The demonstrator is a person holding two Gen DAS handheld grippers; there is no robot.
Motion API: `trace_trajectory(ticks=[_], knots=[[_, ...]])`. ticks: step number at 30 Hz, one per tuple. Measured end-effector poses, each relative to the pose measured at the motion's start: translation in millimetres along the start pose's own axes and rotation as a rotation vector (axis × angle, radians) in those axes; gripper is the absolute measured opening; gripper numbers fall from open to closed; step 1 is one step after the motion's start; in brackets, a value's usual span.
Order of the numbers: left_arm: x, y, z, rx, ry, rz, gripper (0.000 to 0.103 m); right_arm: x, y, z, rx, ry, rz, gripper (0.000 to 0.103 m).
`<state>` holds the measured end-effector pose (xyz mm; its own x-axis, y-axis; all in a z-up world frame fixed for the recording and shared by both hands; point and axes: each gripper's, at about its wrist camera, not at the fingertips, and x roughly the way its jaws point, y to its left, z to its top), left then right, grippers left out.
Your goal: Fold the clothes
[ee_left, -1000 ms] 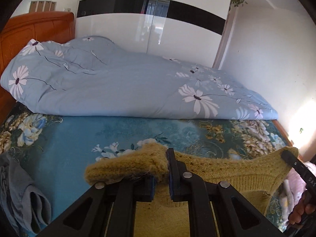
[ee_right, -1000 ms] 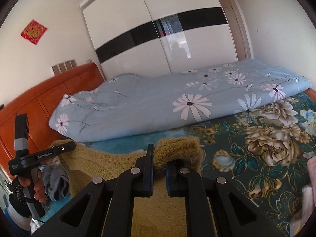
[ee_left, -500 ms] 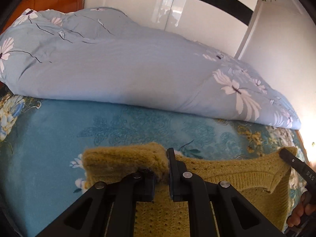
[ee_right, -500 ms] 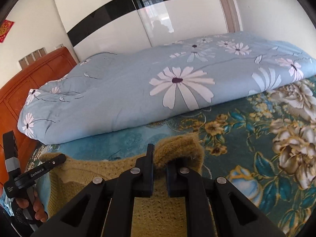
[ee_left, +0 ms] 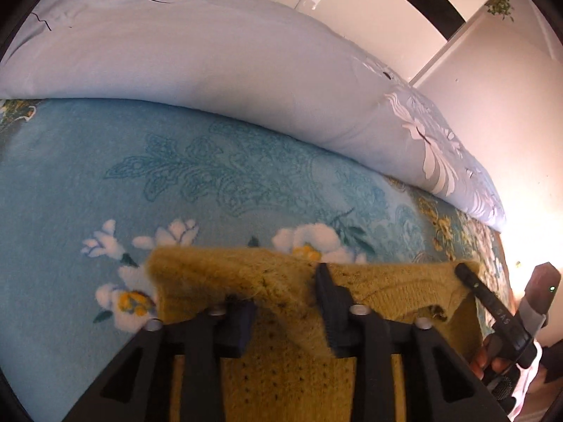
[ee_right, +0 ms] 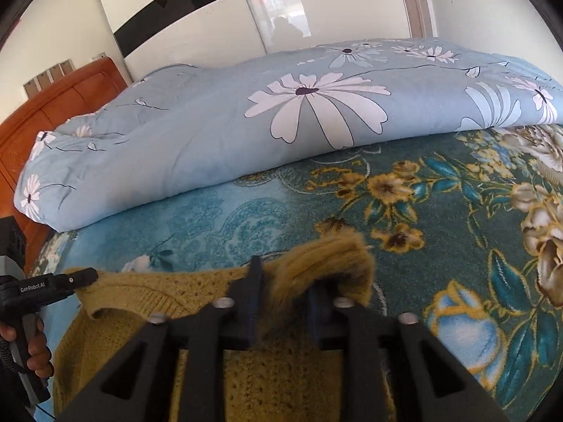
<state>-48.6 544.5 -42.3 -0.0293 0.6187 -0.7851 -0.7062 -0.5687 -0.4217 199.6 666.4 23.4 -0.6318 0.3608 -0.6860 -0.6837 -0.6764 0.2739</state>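
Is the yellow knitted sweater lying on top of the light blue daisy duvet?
No, the yellow knitted sweater lies on the teal floral blanket, apart from the daisy duvet.

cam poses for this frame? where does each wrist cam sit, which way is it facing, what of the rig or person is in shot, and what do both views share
Left wrist: on the left gripper, angled down across the bed toward the duvet; its opening fingers straddle the yellow sweater; right gripper at right.
Right wrist: on the right gripper, same heading; jaws opening around the sweater's other corner; left gripper and hand at left.
Shared: sweater, bedspread, duvet, wardrobe.
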Motion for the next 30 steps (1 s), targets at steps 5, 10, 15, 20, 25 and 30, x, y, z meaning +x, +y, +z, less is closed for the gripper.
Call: trace_trajectory(ticks=[5, 10, 15, 20, 25, 30], knots=[[-40.7, -13.0, -8.2, 0.007, -0.037, -0.008, 0.062, -28.3, 1.4, 1.5, -0.006, -0.036, -0.021, 0.072], [-82.2, -21.8, -20.2, 0.024, -0.044, 0.051, 0.062, -68.0, -3.9, -2.2, 0.006, -0.033, -0.024, 0.074], [-129.3, -19.9, -67.5, 0.075, -0.038, 0.107, 0.062, -121.7, -10.0, -43.1, -0.054, 0.021, -0.007, 0.074], [-172.3, -9.6, -127.9, 0.095, -0.069, 0.150, 0.066, -179.8, -29.4, -108.6, -0.097, 0.082, 0.003, 0.074], [-179.1, 14.0, -202.1, 0.001, -0.047, 0.120, 0.070, -226.8, -54.6, -180.6, -0.058, 0.130, -0.004, 0.074], [-173.1, 28.1, -259.4, -0.038, 0.034, 0.113, 0.070, -256.9, -68.5, -242.0, 0.009, 0.164, 0.027, 0.074]])
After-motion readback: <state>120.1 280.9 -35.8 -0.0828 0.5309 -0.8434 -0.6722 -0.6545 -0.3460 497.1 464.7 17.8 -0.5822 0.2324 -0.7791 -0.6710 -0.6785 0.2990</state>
